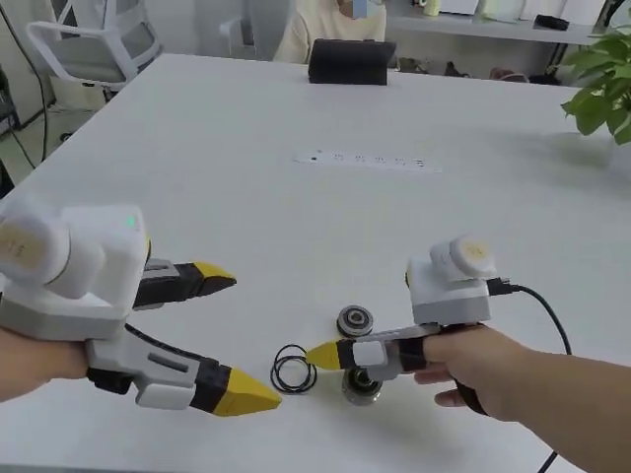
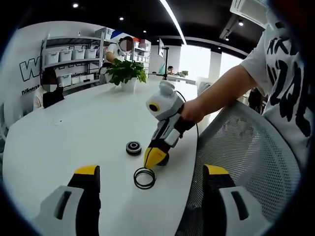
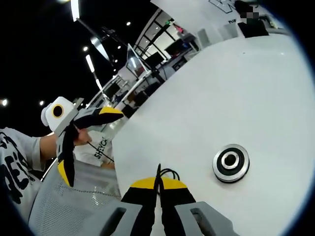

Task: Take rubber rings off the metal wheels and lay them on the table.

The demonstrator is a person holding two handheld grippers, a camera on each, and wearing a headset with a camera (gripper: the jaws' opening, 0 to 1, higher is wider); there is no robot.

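Right gripper view: the right gripper [image 3: 158, 181], jaws together, is held just beside the loose rubber rings [image 3: 170, 173]; the metal wheel [image 3: 231, 162] should be steadied by the left gripper [image 1: 251, 340], spread wide, before peeling.

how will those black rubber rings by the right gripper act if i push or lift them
The rubber rings look thin, so probably light and floppy when lifted. Lying flat on the table, they should slide rather than roll. They overlap, so one may drag the other.
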